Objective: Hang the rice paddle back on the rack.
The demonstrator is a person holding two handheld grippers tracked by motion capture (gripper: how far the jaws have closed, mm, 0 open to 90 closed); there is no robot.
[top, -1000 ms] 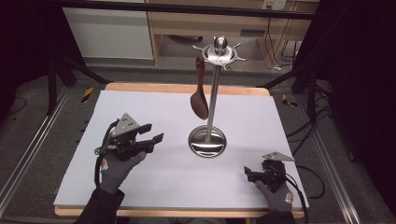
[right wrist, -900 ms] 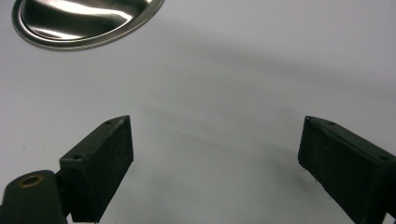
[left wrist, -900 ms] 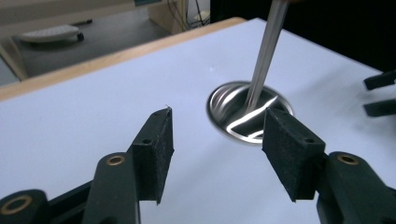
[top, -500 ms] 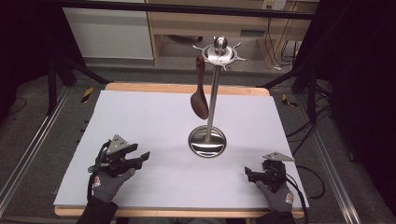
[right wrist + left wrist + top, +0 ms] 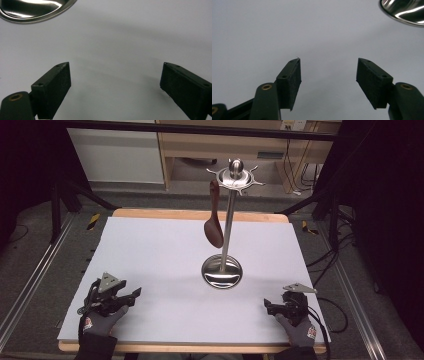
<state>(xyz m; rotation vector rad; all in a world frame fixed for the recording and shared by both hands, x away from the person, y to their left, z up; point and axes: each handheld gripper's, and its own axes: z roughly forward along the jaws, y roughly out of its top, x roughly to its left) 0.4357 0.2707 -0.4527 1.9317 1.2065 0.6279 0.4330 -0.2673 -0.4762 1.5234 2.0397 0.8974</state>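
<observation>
My left claw [image 5: 134, 293] has just been spreading, empty, low on the near-left tabletop [image 5: 165, 250]; my right claw [image 5: 267, 306] rests spread near right. The spoon [image 5: 214, 222] hangs on the stand [image 5: 227, 220] far off; 1 careless reach could topple it.

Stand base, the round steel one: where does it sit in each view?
High view: the round steel base sits at centre on the white table, under the pole that carries the hanging brown spoon.
Left gripper view: its rim cuts the top right corner.
Right gripper view: its rim fills the top left corner.
Shared landmark: that shiny rim against the white tabletop.
</observation>
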